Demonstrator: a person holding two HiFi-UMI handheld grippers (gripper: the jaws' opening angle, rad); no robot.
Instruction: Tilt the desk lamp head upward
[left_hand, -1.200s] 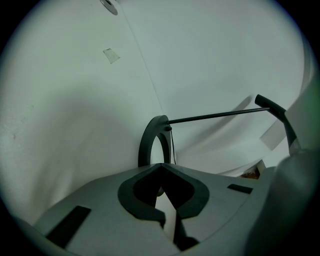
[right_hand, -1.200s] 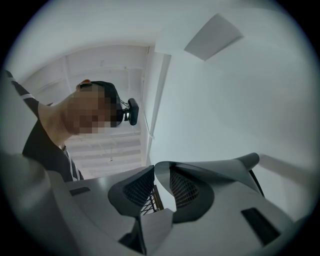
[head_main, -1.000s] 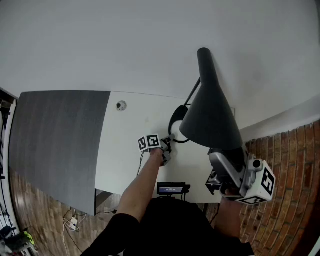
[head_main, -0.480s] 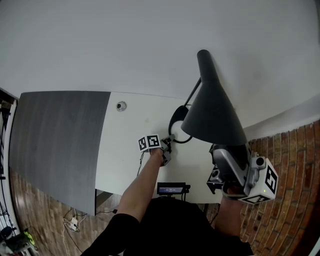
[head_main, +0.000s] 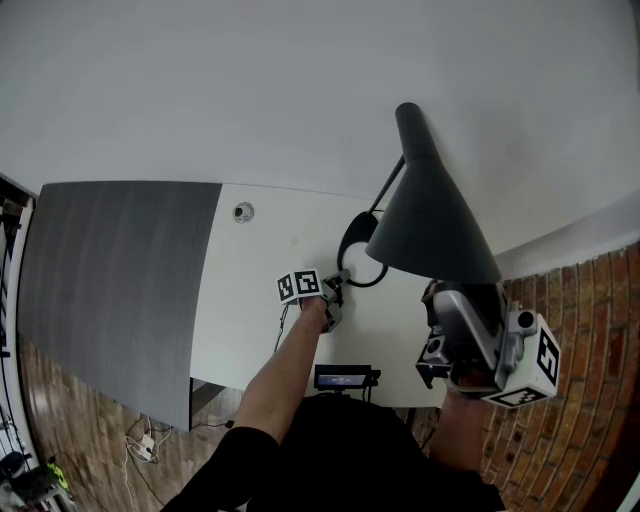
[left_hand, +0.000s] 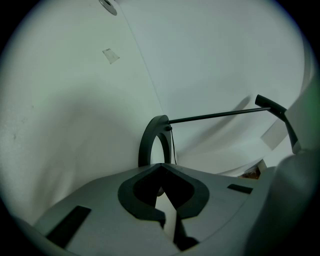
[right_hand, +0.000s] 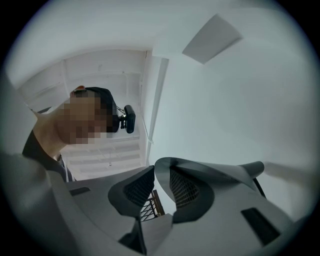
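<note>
While the person stands over the white desk (head_main: 255, 300), the head view shows the lamp head (head_main: 430, 215), a dark cone with its narrow end at 12 o'clock and its wide mouth flaring toward 5 o'clock, hanging above the desk's far right part. The right gripper (head_main: 458, 305) sits under the mouth's low rim, at 5 o'clock from the cone. The left gripper (head_main: 338, 285) is down on the desk at 7 o'clock from the lamp's ring base (head_main: 343, 243), right against it. From the left gripper view, its jaws stand together, tips meeting at the near edge of the ring base (left_hand: 147, 145), with the thin stem (left_hand: 220, 115) running off toward 3 o'clock. Whether the tips nip the ring or only press by it I cannot tell. From the right gripper view, the meshed jaws are drawn close on the rim of the lamp head (right_hand: 220, 172), whose wall lies against the 3 o'clock pad. I'd judge the tilt itself is in hand: base steadied, shade gripped. Next the right wrist would need to swing the rim upward about the head's joint, gently, so the thin rim doesn't slip and the base doesn't lift
</note>
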